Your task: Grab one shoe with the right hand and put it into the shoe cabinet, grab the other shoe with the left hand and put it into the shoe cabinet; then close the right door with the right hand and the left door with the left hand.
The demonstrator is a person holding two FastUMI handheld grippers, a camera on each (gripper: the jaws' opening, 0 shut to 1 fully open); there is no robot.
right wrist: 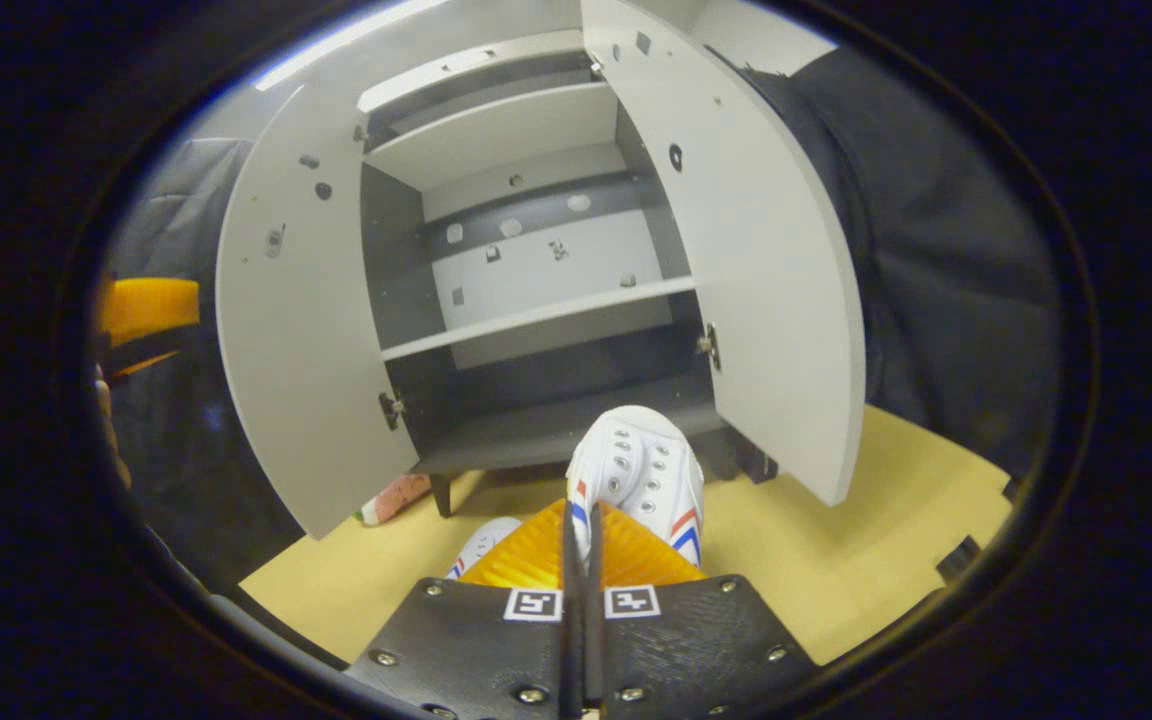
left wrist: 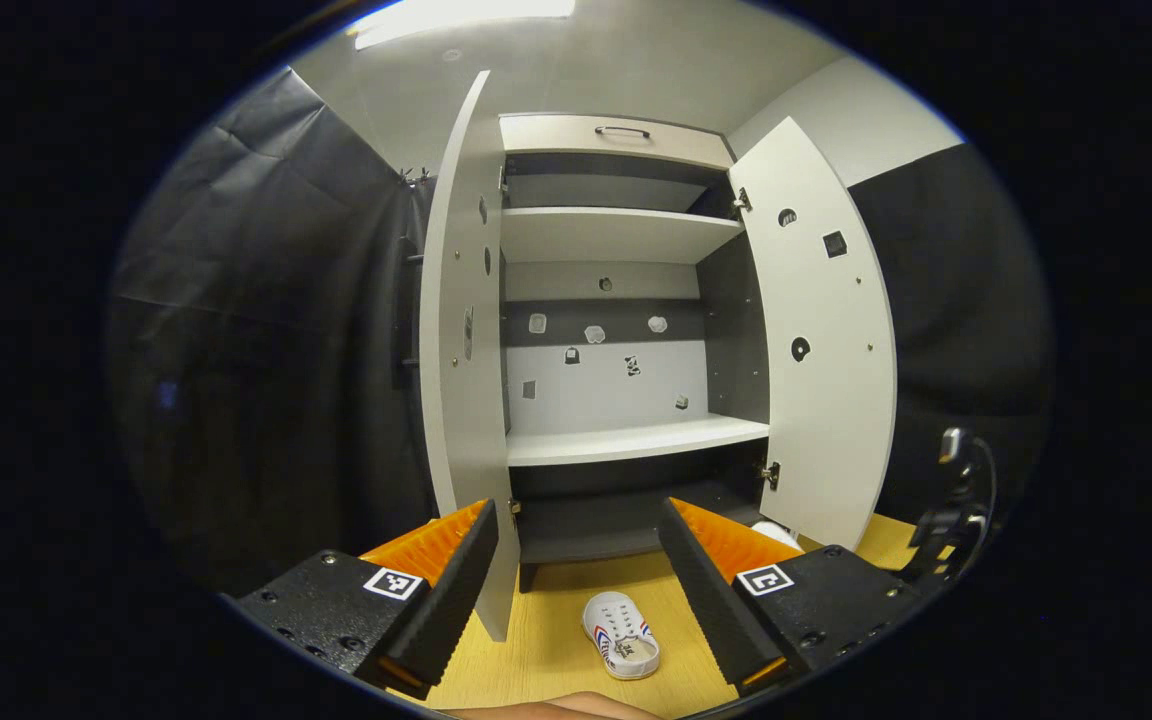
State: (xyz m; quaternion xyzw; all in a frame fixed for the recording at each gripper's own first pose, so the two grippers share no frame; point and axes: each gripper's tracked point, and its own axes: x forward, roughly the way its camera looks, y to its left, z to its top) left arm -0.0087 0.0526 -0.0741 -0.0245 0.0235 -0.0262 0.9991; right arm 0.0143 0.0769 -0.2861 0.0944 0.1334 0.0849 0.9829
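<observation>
A white shoe with red and blue stripes lies on the wooden floor in front of the shoe cabinet, below and between the spread fingers of my left gripper, which is open and holds nothing. In the right gripper view, my right gripper is shut on the rear edge of the other white shoe, holding it off the floor, toe toward the cabinet's dark bottom compartment. The floor shoe peeks out to the left of the fingers. Both doors stand wide open: left door, right door.
The cabinet has white shelves above its dark bottom compartment and stands on short legs on the yellow wooden floor. A pinkish object lies under the left door. Black cloth walls flank both sides. The right gripper shows at the left gripper view's far right.
</observation>
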